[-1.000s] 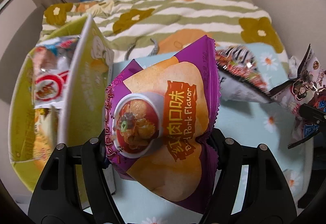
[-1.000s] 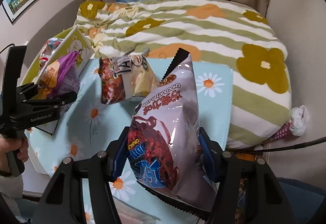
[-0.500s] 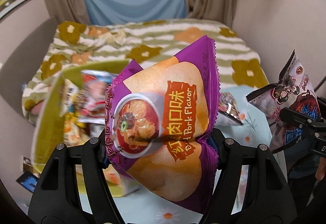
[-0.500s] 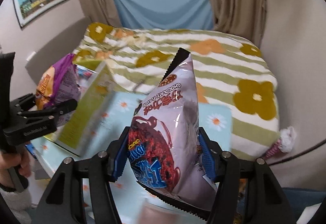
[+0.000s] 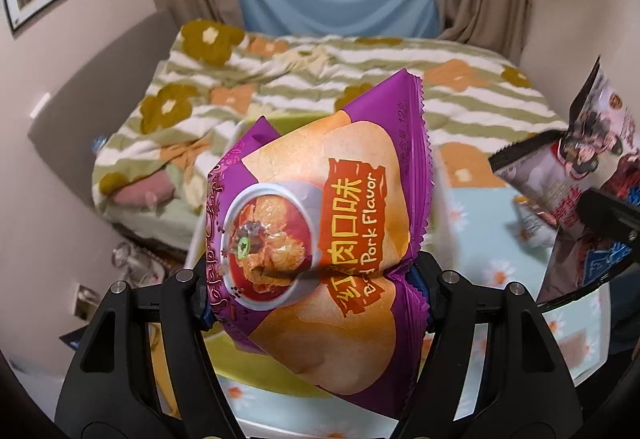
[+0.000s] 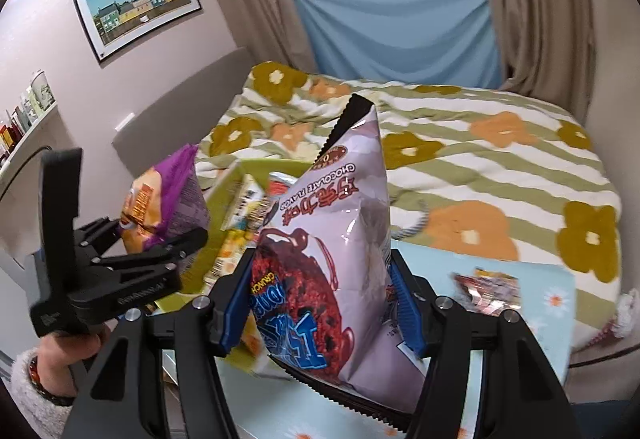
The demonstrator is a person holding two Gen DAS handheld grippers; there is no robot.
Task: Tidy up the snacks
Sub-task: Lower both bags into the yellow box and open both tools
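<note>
My left gripper [image 5: 316,287] is shut on a purple chip bag [image 5: 320,231] with an orange pork flavour label, held up in the air; it also shows in the right wrist view [image 6: 164,203]. My right gripper [image 6: 320,303] is shut on a pale lilac chocolate snack bag [image 6: 340,263], also raised; it shows at the right edge of the left wrist view [image 5: 592,175]. A yellow-green box [image 6: 224,191] with several snack packets inside sits below and behind both bags, mostly hidden.
A light blue daisy-print tabletop [image 6: 540,319] lies under the grippers with another snack packet [image 6: 488,287] on it. A bed with a striped flower blanket [image 6: 480,167] is behind. Walls stand close on the left and right.
Both grippers have lifted and tilted up with their bags still held. The views now show more of the bed and window, and the box has dropped lower in view.
</note>
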